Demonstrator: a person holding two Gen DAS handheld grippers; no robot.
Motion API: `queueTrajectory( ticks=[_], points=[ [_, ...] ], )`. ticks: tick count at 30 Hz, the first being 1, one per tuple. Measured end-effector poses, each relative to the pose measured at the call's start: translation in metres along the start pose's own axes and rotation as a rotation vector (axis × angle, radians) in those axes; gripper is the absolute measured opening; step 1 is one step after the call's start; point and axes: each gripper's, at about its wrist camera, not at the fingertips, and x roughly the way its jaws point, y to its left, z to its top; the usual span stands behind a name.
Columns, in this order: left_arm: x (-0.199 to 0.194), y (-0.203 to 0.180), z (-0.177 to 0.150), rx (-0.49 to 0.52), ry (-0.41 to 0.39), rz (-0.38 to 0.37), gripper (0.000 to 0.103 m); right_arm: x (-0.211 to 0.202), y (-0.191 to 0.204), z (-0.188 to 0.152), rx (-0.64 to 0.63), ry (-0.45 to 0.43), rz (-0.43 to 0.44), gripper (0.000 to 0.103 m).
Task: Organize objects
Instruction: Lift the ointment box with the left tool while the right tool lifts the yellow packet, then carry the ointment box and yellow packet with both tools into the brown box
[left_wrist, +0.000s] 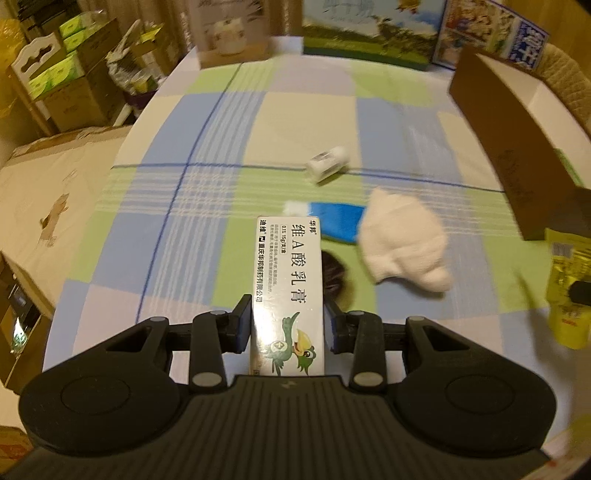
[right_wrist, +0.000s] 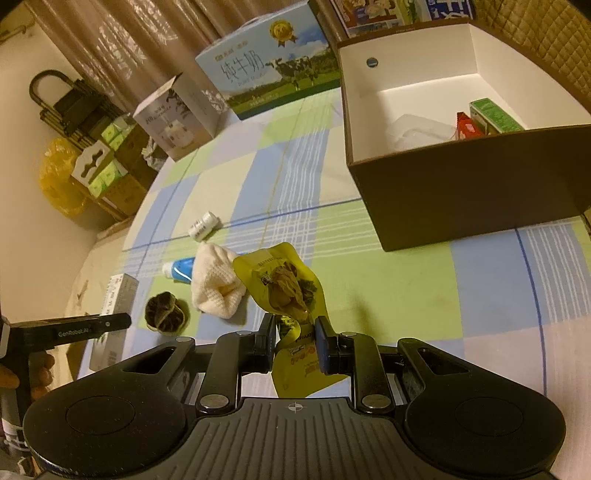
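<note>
My left gripper is shut on a white ointment carton with a green bird print, held above the checked tablecloth. My right gripper is shut on a yellow snack pouch, held above the table in front of the brown storage box. On the cloth lie a white pill bottle, a blue tube, a white knitted cloth and a dark round scrunchie. The box holds a green carton, a red packet and a clear bag.
Milk cartons and a white product box stand along the table's far edge. The left gripper and its carton show at the left of the right wrist view. Cardboard boxes and a yellow bag stand beyond the table.
</note>
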Motion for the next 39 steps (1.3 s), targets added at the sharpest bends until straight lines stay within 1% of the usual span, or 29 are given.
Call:
queueTrajectory(
  ticks=[10,17,24,29,33,39],
  points=[
    [-0.024,-0.063,0.019,0.107,-0.044,-0.104,0.033,-0.039,-0.014,0.015,0.036,-0.050,0.041,0.019],
    [-0.033,-0.115,0.043,0.186,-0.091,-0.173,0.033,-0.067,-0.032,0.039,0.060,-0.103,0.063,0.019],
    [-0.035,-0.174,0.077,0.247,-0.151,-0.227,0.033,-0.089,-0.061,0.076,0.056,-0.154,0.034,0.019],
    [-0.032,-0.215,0.102,0.271,-0.182,-0.260,0.033,-0.095,-0.083,0.109,0.049,-0.178,0.025,0.019],
    [-0.026,-0.245,0.125,0.280,-0.202,-0.277,0.033,-0.094,-0.099,0.138,0.035,-0.196,0.021,0.019],
    [-0.005,-0.283,0.155,0.278,-0.188,-0.290,0.033,-0.078,-0.119,0.178,0.019,-0.199,-0.003,0.019]
  ],
)
